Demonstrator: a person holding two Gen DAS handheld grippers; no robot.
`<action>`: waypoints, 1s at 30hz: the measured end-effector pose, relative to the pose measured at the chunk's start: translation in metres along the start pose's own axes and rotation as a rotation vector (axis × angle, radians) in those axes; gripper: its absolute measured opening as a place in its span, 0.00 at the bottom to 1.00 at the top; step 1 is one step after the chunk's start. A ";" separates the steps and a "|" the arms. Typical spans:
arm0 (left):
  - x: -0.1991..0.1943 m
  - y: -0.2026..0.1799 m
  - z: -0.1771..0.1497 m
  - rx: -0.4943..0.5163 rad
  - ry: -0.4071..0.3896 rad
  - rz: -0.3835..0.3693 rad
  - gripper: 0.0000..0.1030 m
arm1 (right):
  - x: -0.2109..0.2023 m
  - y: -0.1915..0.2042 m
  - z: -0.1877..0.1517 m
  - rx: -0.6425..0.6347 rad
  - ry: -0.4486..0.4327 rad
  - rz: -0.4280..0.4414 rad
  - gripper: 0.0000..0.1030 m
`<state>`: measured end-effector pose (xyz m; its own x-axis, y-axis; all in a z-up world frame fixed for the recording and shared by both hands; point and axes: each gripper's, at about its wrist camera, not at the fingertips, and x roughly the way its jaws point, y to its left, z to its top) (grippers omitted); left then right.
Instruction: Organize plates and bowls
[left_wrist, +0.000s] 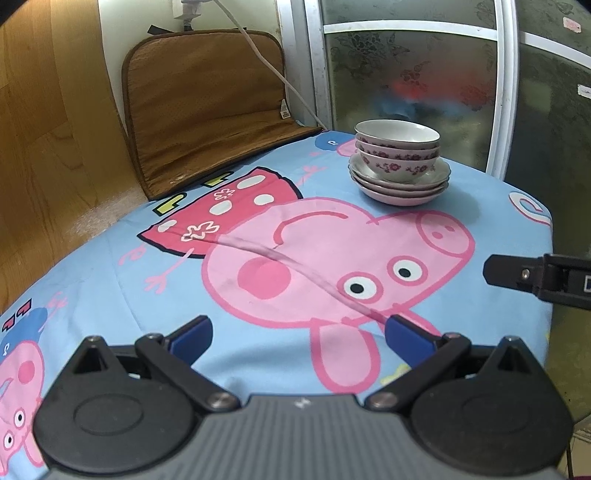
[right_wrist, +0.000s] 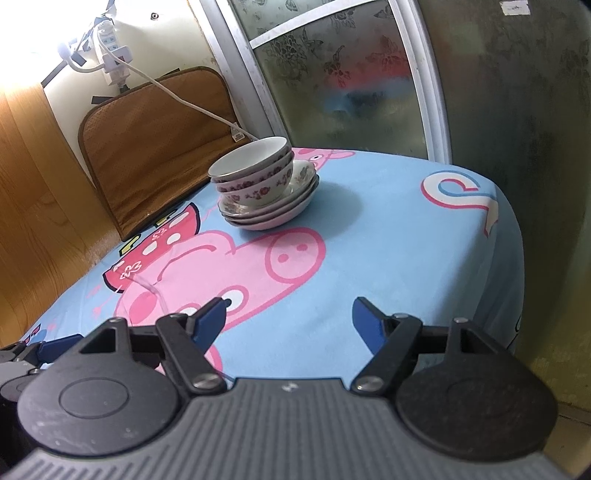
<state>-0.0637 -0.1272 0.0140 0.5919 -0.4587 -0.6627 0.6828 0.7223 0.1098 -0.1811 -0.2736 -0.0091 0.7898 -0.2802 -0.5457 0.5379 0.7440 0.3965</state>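
Note:
A stack of floral bowls (left_wrist: 398, 147) (right_wrist: 255, 173) sits nested on a stack of white plates (left_wrist: 400, 184) (right_wrist: 273, 210) at the far side of the table. My left gripper (left_wrist: 297, 332) is open and empty, low over the near part of the table, well short of the stack. My right gripper (right_wrist: 290, 314) is open and empty, also near the front. Part of the right gripper shows at the right edge of the left wrist view (left_wrist: 535, 277). Part of the left gripper shows at the lower left of the right wrist view (right_wrist: 40, 350).
The table carries a blue cartoon-pig cloth (left_wrist: 258, 258) (right_wrist: 369, 240). A brown cushion (left_wrist: 207, 107) (right_wrist: 147, 140) leans on the wall behind. A white cable (left_wrist: 273, 70) and power strip (right_wrist: 110, 48) hang there. A frosted glass door (left_wrist: 406, 74) (right_wrist: 332, 74) stands behind the stack. Wood panelling (left_wrist: 44, 147) is left.

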 end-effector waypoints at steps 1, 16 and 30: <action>0.000 -0.001 0.000 0.002 0.001 -0.001 1.00 | 0.000 0.000 0.000 0.001 0.002 0.000 0.75; 0.002 -0.004 -0.001 0.012 0.014 -0.019 1.00 | 0.001 -0.001 -0.001 0.002 0.006 0.000 0.75; 0.003 -0.003 -0.001 0.010 0.019 -0.017 1.00 | 0.002 0.000 -0.002 0.002 0.010 0.001 0.75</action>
<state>-0.0645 -0.1306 0.0110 0.5722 -0.4605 -0.6786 0.6966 0.7095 0.1060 -0.1807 -0.2731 -0.0117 0.7870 -0.2734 -0.5531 0.5379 0.7431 0.3981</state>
